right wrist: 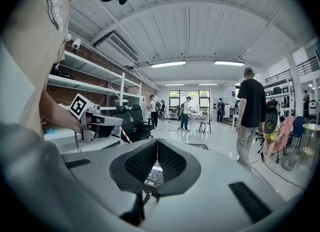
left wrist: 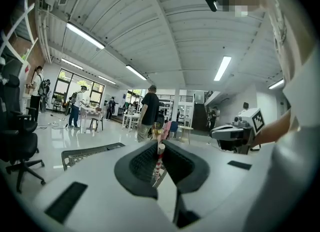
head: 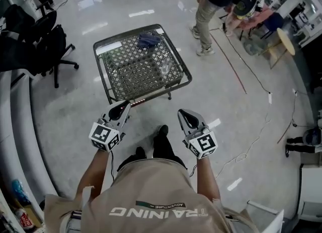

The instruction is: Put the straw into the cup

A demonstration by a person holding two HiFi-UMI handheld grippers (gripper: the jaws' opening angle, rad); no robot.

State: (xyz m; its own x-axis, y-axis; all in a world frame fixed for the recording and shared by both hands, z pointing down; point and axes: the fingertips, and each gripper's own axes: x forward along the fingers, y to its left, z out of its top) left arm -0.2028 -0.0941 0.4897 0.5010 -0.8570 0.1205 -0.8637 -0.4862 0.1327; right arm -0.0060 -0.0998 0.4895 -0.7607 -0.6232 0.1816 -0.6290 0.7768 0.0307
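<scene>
A red-and-white striped straw point(left wrist: 159, 160) stands upright between the jaws of my left gripper point(left wrist: 160, 147), which is shut on it. In the head view that left gripper point(head: 122, 107) hovers at the near edge of a wire cart point(head: 103, 71). A clear cup point(head: 165, 67) lies faintly visible on the cart's mesh floor, right of centre. My right gripper point(head: 182, 114) is held beside the left, jaws shut with nothing between them point(right wrist: 157, 144). From the right gripper view the straw point(right wrist: 125, 136) pokes out of the left gripper point(right wrist: 102, 121).
A dark blue cloth point(head: 149, 39) lies at the cart's far end. Black office chairs point(head: 48, 51) stand at the left. A person point(head: 214, 10) stands beyond the cart at the right, with cables point(head: 254, 141) trailing over the glossy floor.
</scene>
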